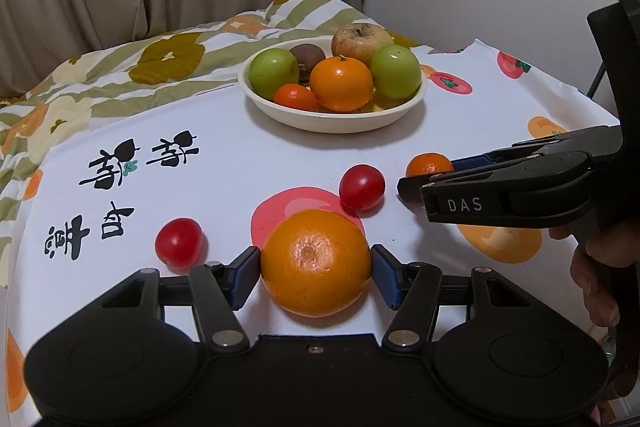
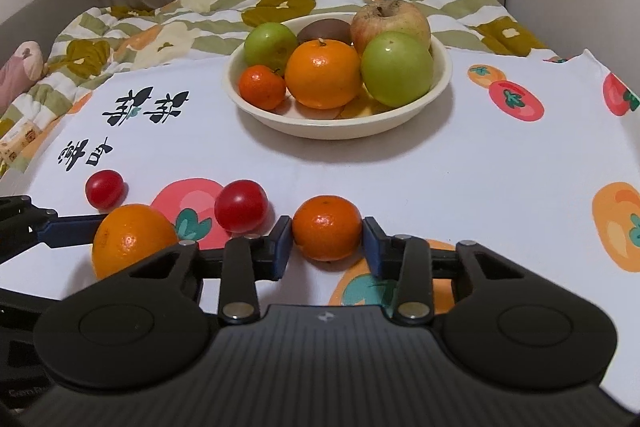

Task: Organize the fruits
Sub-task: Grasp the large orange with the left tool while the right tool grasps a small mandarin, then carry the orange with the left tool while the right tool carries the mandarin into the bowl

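Grasp step: left claw (image 1: 316, 267) clamps large round orange (image 1: 316, 263); right claw (image 2: 326, 243) pinches small mandarin (image 2: 327, 229). Next: lift both to cream bowl (image 2: 440, 91).

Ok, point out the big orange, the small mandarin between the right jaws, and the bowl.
big orange (image 1: 316, 261), left wrist view, centre of peel.
small mandarin (image 2: 327, 227), right wrist view, front face.
bowl (image 2: 340, 129), right wrist view, front wall.

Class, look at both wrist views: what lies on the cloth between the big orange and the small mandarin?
One red cherry tomato lies between the big orange and the small mandarin; the right wrist view shows it best.
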The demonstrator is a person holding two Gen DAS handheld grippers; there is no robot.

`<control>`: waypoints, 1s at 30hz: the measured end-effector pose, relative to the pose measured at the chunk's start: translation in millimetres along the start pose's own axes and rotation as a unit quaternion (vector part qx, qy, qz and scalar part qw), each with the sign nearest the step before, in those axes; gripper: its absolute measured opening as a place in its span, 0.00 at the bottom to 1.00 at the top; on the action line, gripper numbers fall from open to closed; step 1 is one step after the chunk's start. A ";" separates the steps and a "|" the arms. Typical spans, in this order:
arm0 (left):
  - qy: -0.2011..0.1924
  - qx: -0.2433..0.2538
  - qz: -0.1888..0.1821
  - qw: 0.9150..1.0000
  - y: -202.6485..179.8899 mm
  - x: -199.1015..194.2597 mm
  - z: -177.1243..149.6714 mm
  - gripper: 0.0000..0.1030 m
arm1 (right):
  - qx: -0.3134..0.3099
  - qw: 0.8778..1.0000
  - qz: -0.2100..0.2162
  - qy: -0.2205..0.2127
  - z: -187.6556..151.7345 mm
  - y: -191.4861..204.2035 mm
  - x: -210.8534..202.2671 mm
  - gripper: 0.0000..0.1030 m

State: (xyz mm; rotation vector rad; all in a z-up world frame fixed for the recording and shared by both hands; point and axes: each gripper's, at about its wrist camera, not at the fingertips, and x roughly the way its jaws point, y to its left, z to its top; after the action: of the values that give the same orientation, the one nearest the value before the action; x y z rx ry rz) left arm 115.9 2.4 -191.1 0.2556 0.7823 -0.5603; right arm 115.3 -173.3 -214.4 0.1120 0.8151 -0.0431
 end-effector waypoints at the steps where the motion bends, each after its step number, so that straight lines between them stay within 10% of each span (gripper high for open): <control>1: 0.001 -0.002 0.002 1.000 0.0 -0.4 0.0 0.62 | -0.003 1.000 0.001 -0.001 0.1 0.0 -0.8 0.50; 30: -0.046 -0.052 0.062 0.996 -22.8 -39.3 85.6 0.62 | -0.054 0.996 0.050 -0.047 71.0 -46.7 -69.1 0.50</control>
State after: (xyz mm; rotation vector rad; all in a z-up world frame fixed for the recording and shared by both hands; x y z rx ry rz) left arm 131.3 -37.1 -104.1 0.1801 0.6994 -0.4103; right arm 115.5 -228.3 -119.7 0.0475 0.7148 0.0890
